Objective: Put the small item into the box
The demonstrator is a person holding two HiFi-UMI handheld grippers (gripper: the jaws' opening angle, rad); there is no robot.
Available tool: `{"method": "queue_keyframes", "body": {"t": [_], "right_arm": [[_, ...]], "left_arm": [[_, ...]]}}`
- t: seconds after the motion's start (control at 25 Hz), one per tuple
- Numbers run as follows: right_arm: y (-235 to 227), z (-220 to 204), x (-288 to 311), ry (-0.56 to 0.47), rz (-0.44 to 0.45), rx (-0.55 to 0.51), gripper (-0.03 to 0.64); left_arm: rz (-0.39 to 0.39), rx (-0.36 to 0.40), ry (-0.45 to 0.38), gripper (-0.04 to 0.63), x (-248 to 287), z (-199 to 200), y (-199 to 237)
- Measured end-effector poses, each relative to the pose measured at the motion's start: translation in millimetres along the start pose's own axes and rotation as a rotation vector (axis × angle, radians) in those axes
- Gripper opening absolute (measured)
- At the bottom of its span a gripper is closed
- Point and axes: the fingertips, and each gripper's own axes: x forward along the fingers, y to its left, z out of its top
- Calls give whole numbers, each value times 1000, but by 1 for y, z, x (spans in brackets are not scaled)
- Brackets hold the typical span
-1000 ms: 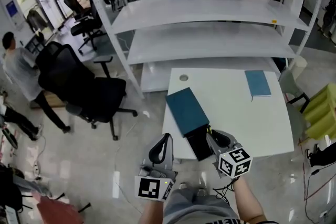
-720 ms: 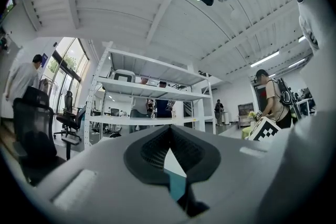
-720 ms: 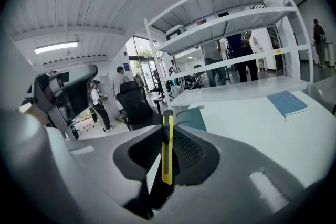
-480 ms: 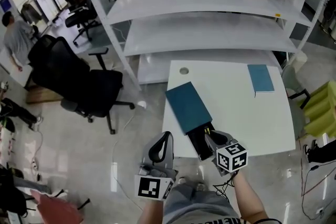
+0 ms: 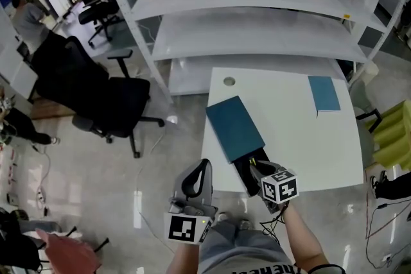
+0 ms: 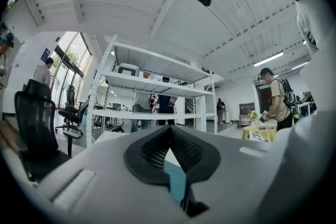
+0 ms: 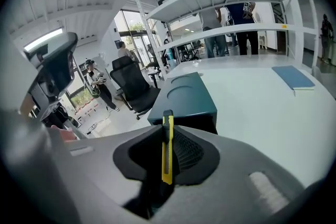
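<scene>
A teal sleeve box (image 5: 234, 127) lies on the white table (image 5: 302, 131), its black inner tray (image 5: 246, 174) slid out toward me at the near edge. My right gripper (image 5: 257, 165) hovers over that tray, shut on a yellow utility knife (image 7: 167, 150) that stands upright between the pads and points at the box (image 7: 187, 98). My left gripper (image 5: 205, 165) is off the table's near left corner, shut with nothing in it. In the left gripper view its jaws (image 6: 169, 132) meet, with a sliver of the teal box (image 6: 176, 182) below them.
A teal notebook (image 5: 324, 94) lies at the table's far right, and a round cable hole (image 5: 229, 81) is at the far left. White shelving (image 5: 257, 9) stands behind the table. A black office chair (image 5: 83, 93) is on the left and a yellow-green seat (image 5: 393, 131) on the right.
My right gripper has sunk and tipped downward with the knife, closer to the open black tray. The left gripper has shifted a little. The head view has drifted slightly.
</scene>
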Motion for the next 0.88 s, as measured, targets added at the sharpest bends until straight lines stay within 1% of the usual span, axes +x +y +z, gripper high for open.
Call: {"method": "queue_keyframes", "body": {"t": [0.68,0.88], "right_arm": [[-18,-32,34,208,-60,64,66],[-23,-37,43,254,-87,61,66]], "left_arm": [[12,-15,18,11,-1,-8,19],[20,-16,27,11,-2,-11,25]]}}
